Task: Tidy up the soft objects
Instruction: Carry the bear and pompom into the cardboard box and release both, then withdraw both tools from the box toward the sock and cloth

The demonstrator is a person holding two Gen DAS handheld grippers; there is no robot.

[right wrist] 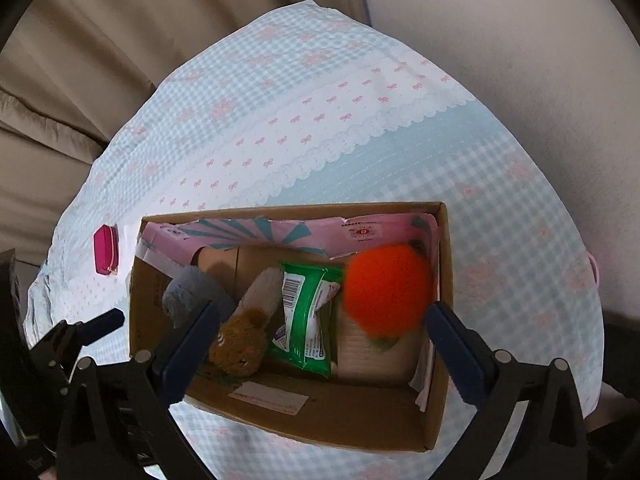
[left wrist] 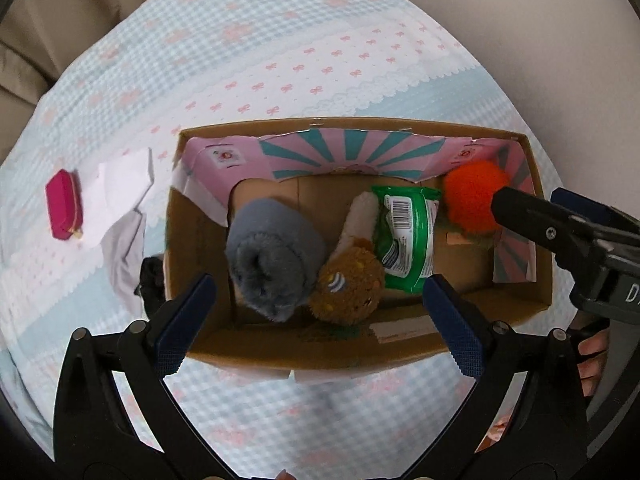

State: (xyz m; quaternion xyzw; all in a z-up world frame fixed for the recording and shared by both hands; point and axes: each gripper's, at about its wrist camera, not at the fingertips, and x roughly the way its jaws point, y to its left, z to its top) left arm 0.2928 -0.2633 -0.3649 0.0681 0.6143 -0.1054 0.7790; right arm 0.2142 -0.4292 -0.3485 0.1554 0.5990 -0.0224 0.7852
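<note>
Fingers of both grippers stand wide apart and empty above the cardboard box (left wrist: 516,312), pointing steeply down into it. Your left gripper (left wrist: 320,308) straddles the grey plush roll (left wrist: 272,256) and the brown plush toy (left wrist: 346,288), which lie touching in the box's left half. Your right gripper (right wrist: 322,340) frames the box's right half, where the orange pom-pom toy (right wrist: 386,292) sits against the right wall, just inside the right-hand finger. The green wipes packet (left wrist: 406,236) lies between the brown toy and the orange one, long axis running from near wall to far wall. Outside the box, a magenta pouch (left wrist: 64,204) rests well off to the left on the checked cloth (left wrist: 280,40), beside a white and grey fabric heap (left wrist: 120,216). Judged from this, your left hand is nearer those loose items; reaching them means travelling leftward over the box wall.
</note>
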